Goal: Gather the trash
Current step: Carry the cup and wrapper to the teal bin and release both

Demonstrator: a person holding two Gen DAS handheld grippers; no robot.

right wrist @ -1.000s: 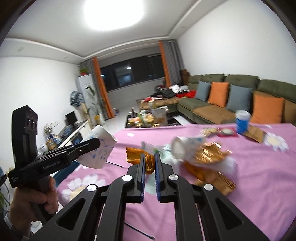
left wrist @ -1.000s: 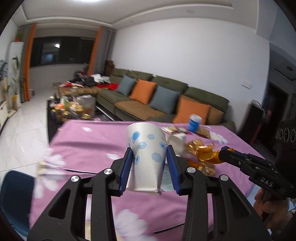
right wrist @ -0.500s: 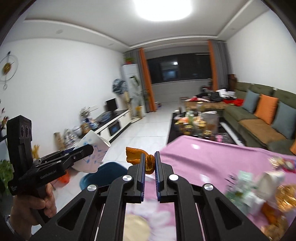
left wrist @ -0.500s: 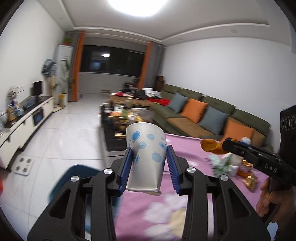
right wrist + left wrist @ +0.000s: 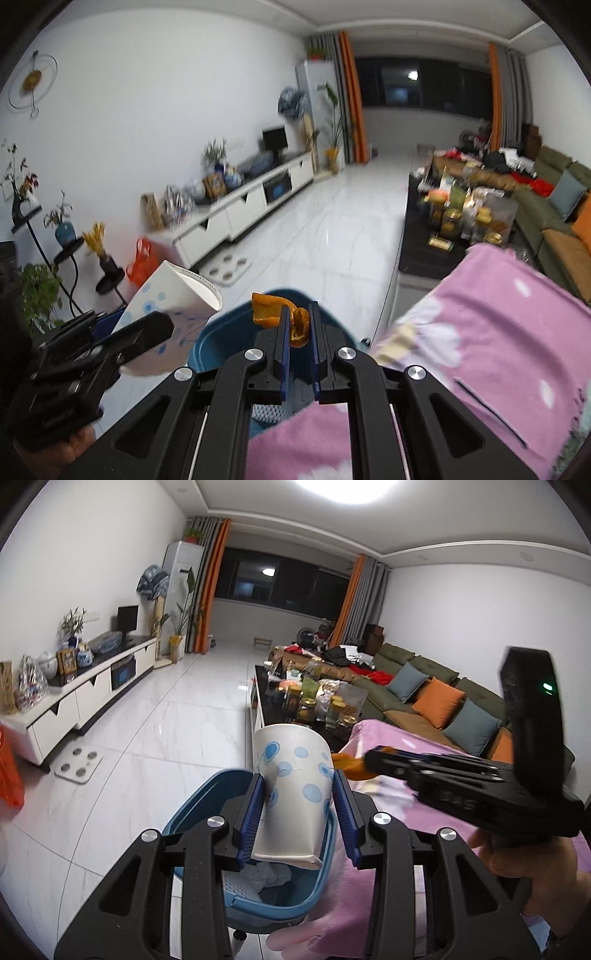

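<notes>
— Where's the trash right now?

— Two pieces, one per hand. The paper cup point(image 5: 291, 794), white with blue dots, sits dead centre of the left wrist view, clamped between the blue pads of the left gripper point(image 5: 300, 812). It's tilted, mouth pointing away and up, base toward the camera. The orange peel point(image 5: 280, 317) is low in the middle of the right wrist view, pinched in the right gripper point(image 5: 298, 343), whose jaws are nearly together on it; part of the peel sticks out to the left above the fingertips.

— And the bin?

— The blue bin point(image 5: 207, 805) stands on the floor just beside the edge of the pink tablecloth point(image 5: 498, 332). In the left view it lies directly below the cup, with some pale crumpled trash already inside. In the right view its rim shows just behind the peel.

— So how should the drop go?

— I'd say bring each piece squarely over the opening before letting go, not over the rim or the cloth. The cup is light and tilted, so it may bounce out off the rim; lower it, then part the jaws fully. The peel might cling to a pad, so open wide.
</notes>
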